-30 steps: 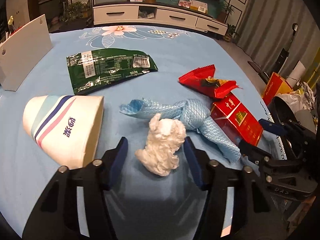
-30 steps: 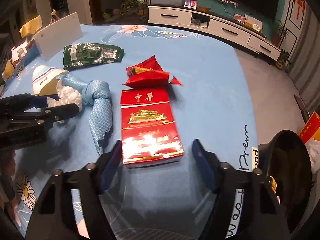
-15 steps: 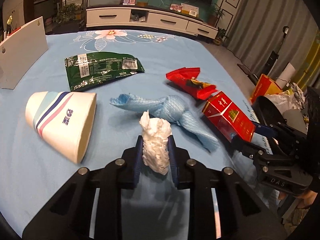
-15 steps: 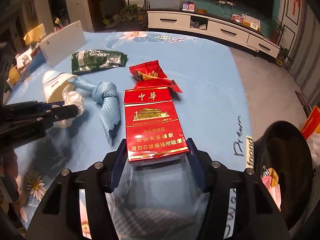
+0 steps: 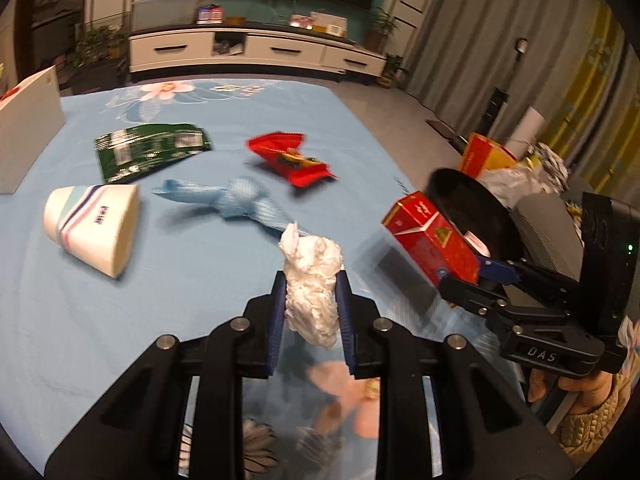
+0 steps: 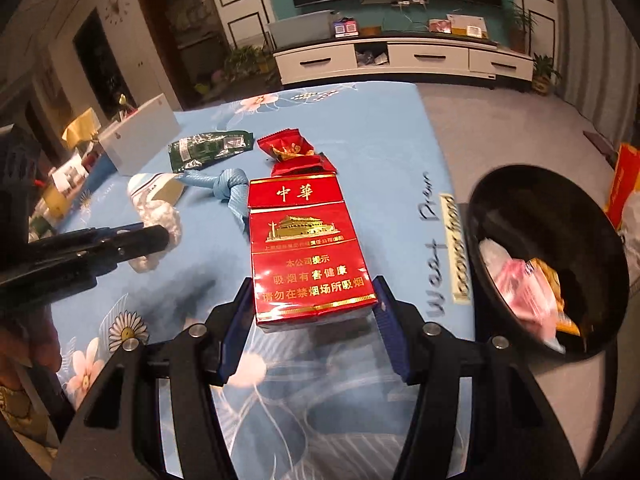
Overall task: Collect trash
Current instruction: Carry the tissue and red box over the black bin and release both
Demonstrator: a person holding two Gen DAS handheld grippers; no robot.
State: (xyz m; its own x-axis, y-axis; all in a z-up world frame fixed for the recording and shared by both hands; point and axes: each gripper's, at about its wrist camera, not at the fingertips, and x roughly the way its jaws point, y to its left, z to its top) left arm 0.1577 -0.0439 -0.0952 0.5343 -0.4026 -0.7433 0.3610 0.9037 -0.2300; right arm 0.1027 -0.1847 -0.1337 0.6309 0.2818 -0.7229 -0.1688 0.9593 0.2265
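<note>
Both hands hold trash, ready for the bin.
The left hand-held gripper [image 5: 311, 300] squeezes the white crumpled tissue [image 5: 313, 280]; the right hand-held gripper [image 6: 314, 312] grips the red cigarette box [image 6: 306, 248]. Next, carry both right, over the round black bin [image 6: 548, 216], and let go.

Right tongs [image 6: 314, 320] clamp red cigarette pack [image 6: 306, 248] above blue tablecloth [image 6: 384, 140]; black bin [image 6: 500, 196] right.

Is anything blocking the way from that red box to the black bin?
Nothing visible does. The red box, held in the right gripper, has only bare tablecloth between it and the bin standing open beyond the table's right edge.
</note>
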